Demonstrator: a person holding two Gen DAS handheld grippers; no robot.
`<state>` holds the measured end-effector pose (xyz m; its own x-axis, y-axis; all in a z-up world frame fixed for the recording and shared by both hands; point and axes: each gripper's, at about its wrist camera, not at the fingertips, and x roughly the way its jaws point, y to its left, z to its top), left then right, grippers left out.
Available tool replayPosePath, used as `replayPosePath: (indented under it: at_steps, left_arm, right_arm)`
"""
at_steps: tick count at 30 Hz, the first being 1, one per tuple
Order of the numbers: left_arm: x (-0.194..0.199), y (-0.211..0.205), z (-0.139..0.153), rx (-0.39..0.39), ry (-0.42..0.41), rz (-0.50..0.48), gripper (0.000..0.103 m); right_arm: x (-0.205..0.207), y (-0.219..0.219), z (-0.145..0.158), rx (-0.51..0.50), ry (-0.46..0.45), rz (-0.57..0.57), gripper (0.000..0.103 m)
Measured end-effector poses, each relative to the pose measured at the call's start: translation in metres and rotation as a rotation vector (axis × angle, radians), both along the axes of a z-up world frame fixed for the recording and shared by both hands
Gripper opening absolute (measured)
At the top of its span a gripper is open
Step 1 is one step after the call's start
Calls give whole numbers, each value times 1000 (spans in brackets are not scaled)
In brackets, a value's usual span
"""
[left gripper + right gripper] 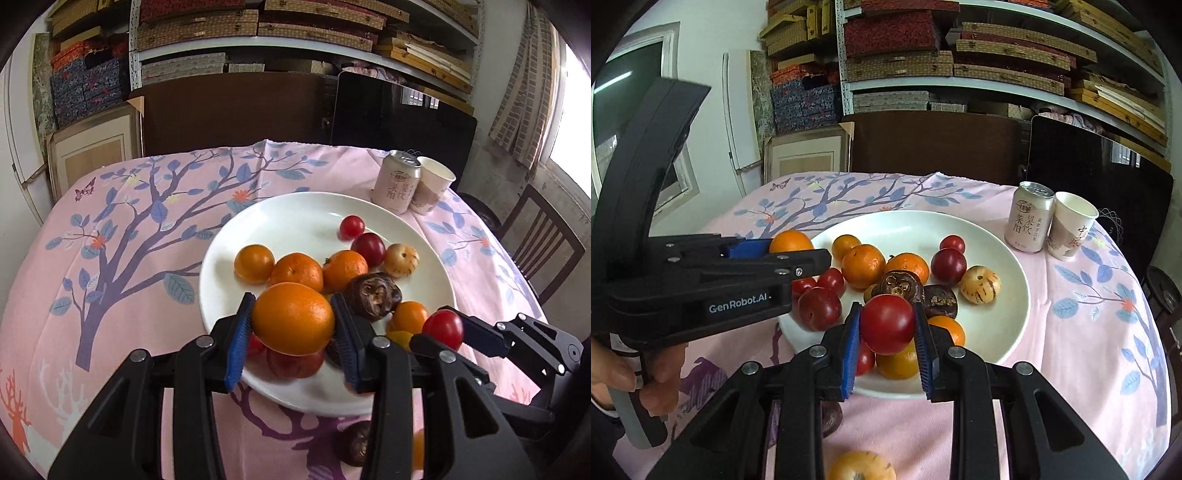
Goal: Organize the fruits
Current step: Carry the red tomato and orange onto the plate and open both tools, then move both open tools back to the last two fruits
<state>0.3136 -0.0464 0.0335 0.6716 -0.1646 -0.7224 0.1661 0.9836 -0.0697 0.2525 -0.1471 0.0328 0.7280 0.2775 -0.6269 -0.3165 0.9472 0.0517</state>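
Two fruits are in hand at once. The left gripper [293, 319] is clamped on an orange [293, 317], its blue pads [240, 343] pressing the widest part from either side, and the fruit hangs over the near rim of the plate [295, 218]. The right gripper [886, 325] is closed on a red tomato [887, 324], also taken across its middle, above the near part of the plate as its own camera shows it.

By my judgement the orange is firm, moderately heavy, with a dimpled skin the ribbed pads can bite into; a grip at the equator suits it, since higher or lower the round shape would squeeze out. The tomato looks smooth, glossy and thin-skinned, so it is likely slippery and easily bruised or split; light pressure across the middle is the safest hold.

On the plate lie several more oranges, red plums and tomatoes, two dark wrinkled fruits and a pale striped one [980, 284], some touching each other, so a lowered fruit could nudge its neighbours into rolling. Another pale fruit [862, 466] and a dark one sit on the table, just off the plate's near edge. A can [1030, 218] and a cup [1071, 225] stand beyond the plate, well apart from both grippers.
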Motion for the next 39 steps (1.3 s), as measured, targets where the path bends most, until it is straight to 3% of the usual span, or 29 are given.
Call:
replayPosePath:
  at_steps: [5, 6, 7, 9, 14, 18, 24, 33, 39]
  left_arm:
    - [21, 6, -15, 0, 34, 34, 41]
    - [23, 7, -17, -3, 37, 35, 41]
    - [23, 7, -18, -6, 36, 35, 45]
    - [19, 7, -15, 0, 3, 39, 60]
    - [2, 9, -1, 1, -51, 30, 63]
    - [-20, 13, 6, 6, -79, 35, 73]
    - [-57, 14, -3, -24, -58, 32, 73]
    - [-100, 8, -34, -8, 14, 29, 74]
    - [-106, 16, -48, -15, 36, 41, 74]
  right_arm:
    - [21, 10, -13, -16, 15, 0, 30]
    - [23, 12, -14, -19, 13, 5, 41]
    - [24, 13, -15, -32, 10, 0, 50]
    - [21, 12, -14, -40, -6, -16, 55]
    - [7, -9, -7, 33, 21, -27, 55]
    - [-10, -33, -5, 85, 70, -59, 62]
    - [-35, -52, -8, 119, 94, -91, 63]
    - [-70, -50, -21, 91, 121, -51, 63]
    - [-80, -36, -32, 37, 147, -21, 63]
